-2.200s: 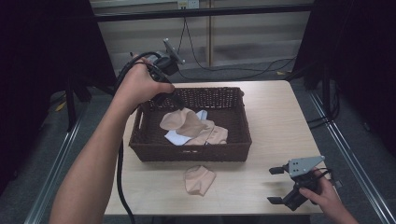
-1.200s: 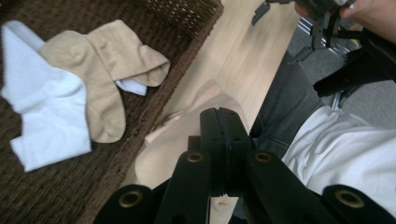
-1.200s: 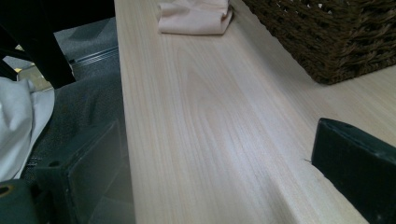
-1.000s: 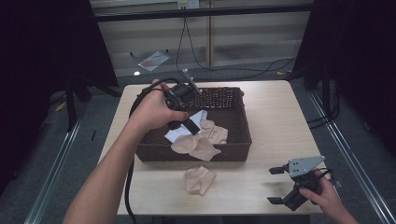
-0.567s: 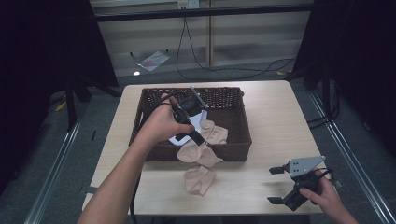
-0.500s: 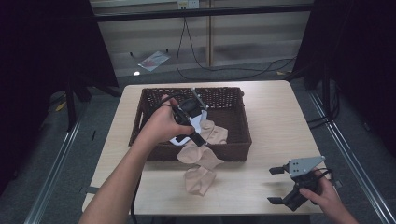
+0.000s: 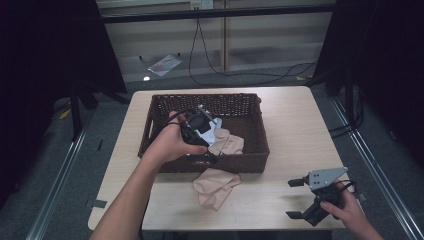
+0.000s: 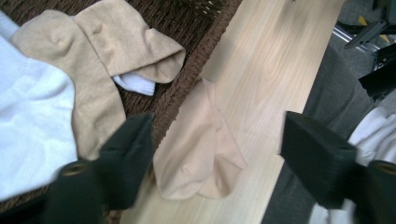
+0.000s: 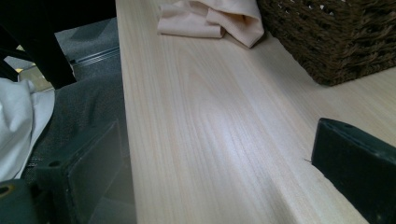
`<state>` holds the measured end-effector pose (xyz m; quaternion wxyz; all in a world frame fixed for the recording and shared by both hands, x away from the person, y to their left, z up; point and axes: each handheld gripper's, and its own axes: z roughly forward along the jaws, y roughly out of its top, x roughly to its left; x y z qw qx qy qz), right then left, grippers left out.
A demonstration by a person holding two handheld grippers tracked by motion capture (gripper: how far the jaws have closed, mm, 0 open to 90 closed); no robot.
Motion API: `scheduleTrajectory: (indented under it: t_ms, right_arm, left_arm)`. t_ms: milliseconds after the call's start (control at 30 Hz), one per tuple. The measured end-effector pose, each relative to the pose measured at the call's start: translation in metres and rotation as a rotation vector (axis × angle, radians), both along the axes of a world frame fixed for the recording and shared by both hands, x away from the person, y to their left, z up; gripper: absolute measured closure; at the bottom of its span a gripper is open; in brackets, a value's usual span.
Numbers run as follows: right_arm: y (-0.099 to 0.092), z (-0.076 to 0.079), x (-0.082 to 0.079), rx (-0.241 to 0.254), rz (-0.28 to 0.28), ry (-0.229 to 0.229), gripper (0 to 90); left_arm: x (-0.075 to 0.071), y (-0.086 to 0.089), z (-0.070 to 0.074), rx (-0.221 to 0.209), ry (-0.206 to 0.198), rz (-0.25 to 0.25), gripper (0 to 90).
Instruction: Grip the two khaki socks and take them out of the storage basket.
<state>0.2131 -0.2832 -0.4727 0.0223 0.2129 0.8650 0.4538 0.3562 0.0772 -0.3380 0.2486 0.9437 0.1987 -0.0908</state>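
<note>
The left hand-held gripper (image 7: 212,156) is hanging released over the basket's (image 7: 150,130) near wall, having just dropped a beige sock (image 7: 216,185) onto the bench's (image 7: 300,130) near edge; two beige socks (image 8: 100,56) and white ones (image 8: 32,121) are remaining inside; the right hand-held gripper (image 7: 299,199) is resting released at the near right corner.

A dark woven basket (image 7: 252,131) sits on the light wood bench (image 7: 295,120). The left hand-held gripper (image 7: 212,159) is over the near part of the basket, with its jaws pointing down at the near wall. Tan socks (image 7: 227,142) and a white sock (image 7: 212,132) lie in the basket right beside it. Another tan sock (image 7: 216,186) lies on the bench just below it. The right hand-held gripper (image 7: 296,199) is far off at the near right edge, jaws wide apart.
</note>
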Motion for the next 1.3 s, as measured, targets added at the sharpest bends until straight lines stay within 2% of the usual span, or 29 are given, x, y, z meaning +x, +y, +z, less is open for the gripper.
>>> scheduleTrajectory:
  t_ms: [33, 100, 233, 333, 400, 433, 567, 700, 867, 933, 1200, 1300]
  right_arm:
    - [0.0, 0.0, 0.0, -0.004, -0.003, -0.002, 1.3]
    - [0.0, 0.0, 0.0, -0.003, -0.002, -0.001, 1.3]
    - [0.0, 0.0, 0.0, -0.002, -0.001, -0.001, 1.2]
    - [0.0, 0.0, 0.0, 0.001, -0.004, 0.0, 1.3]
    - [0.0, 0.0, 0.0, 0.001, 0.0, -0.001, 1.3]
    - [0.0, 0.0, 0.0, -0.006, -0.003, -0.002, 1.3]
    - [0.0, 0.0, 0.0, -0.001, -0.001, -0.003, 1.2]
    - [0.0, 0.0, 0.0, -0.003, -0.002, -0.002, 1.3]
    - [0.0, 0.0, 0.0, -0.001, -0.001, -0.002, 1.2]
    - [0.0, 0.0, 0.0, -0.002, -0.004, -0.001, 1.3]
    - [0.0, 0.0, 0.0, -0.006, -0.002, -0.004, 1.3]
    - [0.001, -0.001, 0.0, -0.005, -0.003, 0.001, 1.3]
  left_arm:
    - [-0.001, 0.001, -0.002, -0.01, 0.006, -0.006, 23.4]
    - [-0.003, 0.002, -0.007, -0.009, -0.012, -0.025, 21.3]
    - [-0.007, 0.007, -0.014, -0.027, -0.021, -0.029, 17.9]
    - [-0.01, 0.01, -0.019, -0.02, -0.046, -0.045, 15.7]
    - [-0.012, 0.012, -0.023, -0.023, -0.043, -0.029, 15.0]
    - [-0.012, 0.013, -0.024, -0.017, -0.049, -0.044, 14.4]
    - [-0.016, 0.017, -0.032, -0.027, -0.062, -0.038, 13.2]
    - [-0.019, 0.018, -0.037, -0.031, -0.068, -0.038, 12.7]
    - [-0.029, 0.02, -0.05, -0.059, -0.071, -0.031, 12.9]
    - [-0.031, 0.022, -0.056, -0.05, -0.07, -0.049, 12.9]
    - [-0.04, 0.022, -0.076, -0.065, -0.084, -0.057, 13.3]
    - [-0.042, 0.02, -0.079, -0.061, -0.09, -0.06, 14.1]
